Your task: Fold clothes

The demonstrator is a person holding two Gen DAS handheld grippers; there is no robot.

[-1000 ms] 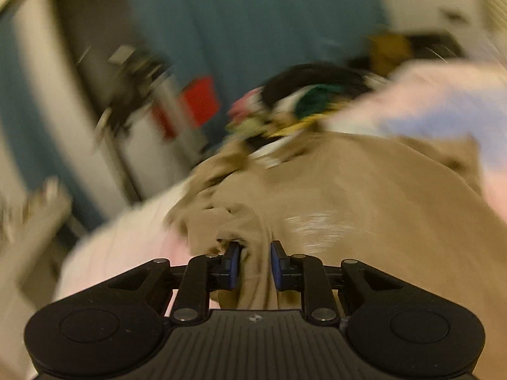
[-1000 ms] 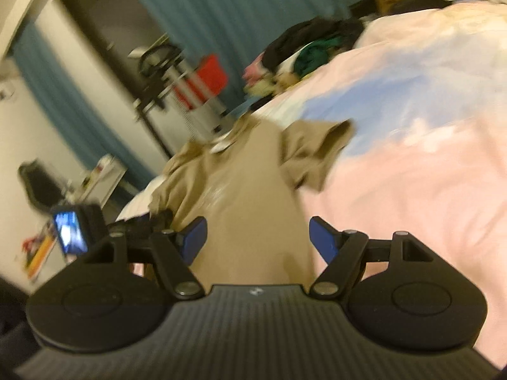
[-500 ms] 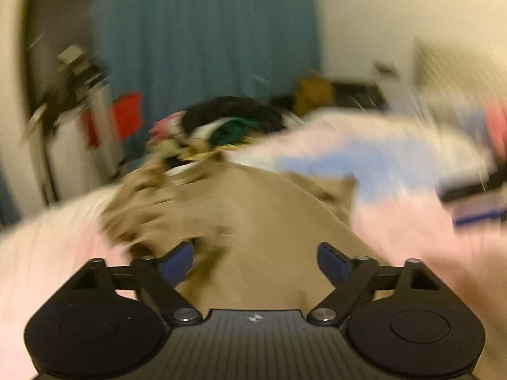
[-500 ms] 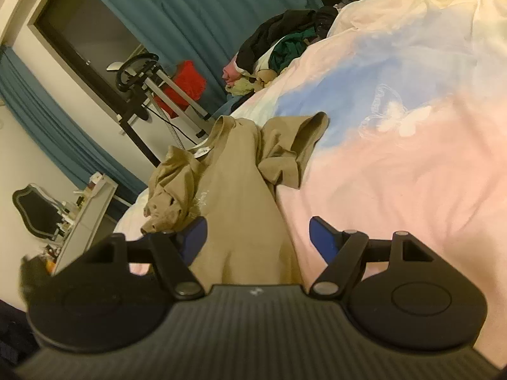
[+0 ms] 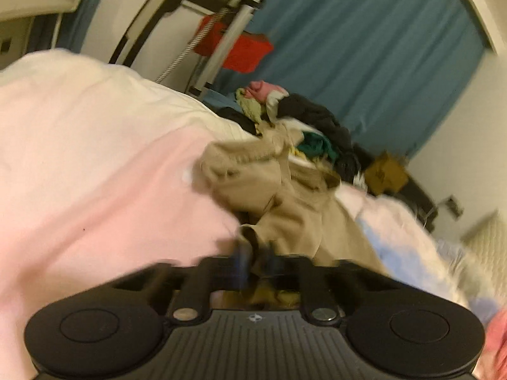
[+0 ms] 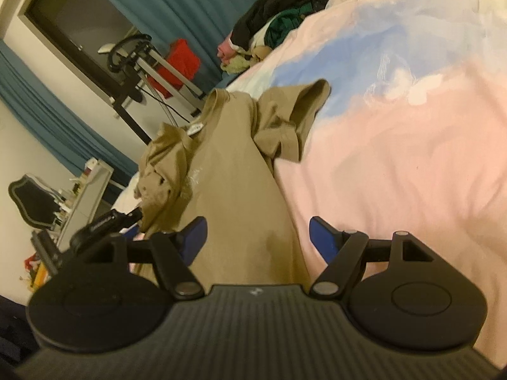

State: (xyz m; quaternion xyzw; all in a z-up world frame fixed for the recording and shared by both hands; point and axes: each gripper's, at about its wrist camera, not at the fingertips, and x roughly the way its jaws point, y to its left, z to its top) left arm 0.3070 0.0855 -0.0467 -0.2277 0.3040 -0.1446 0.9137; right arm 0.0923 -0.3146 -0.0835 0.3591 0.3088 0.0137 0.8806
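A tan T-shirt lies lengthwise on the pink and blue bedspread, collar far, one sleeve bunched at right. My left gripper is shut on a fold at the tan T-shirt's left edge; the view is blurred. The left gripper also shows in the right wrist view, at the shirt's left edge. My right gripper is open and empty, over the shirt's near part.
A heap of other clothes lies at the bed's far end, also in the left wrist view. A metal stand with a red bag and a shelf stand left of the bed. Teal curtains hang behind.
My left gripper opened half a second ago, moved to the shirt's left edge and has shut on a fold there. My right gripper stayed open, shifting only slightly.
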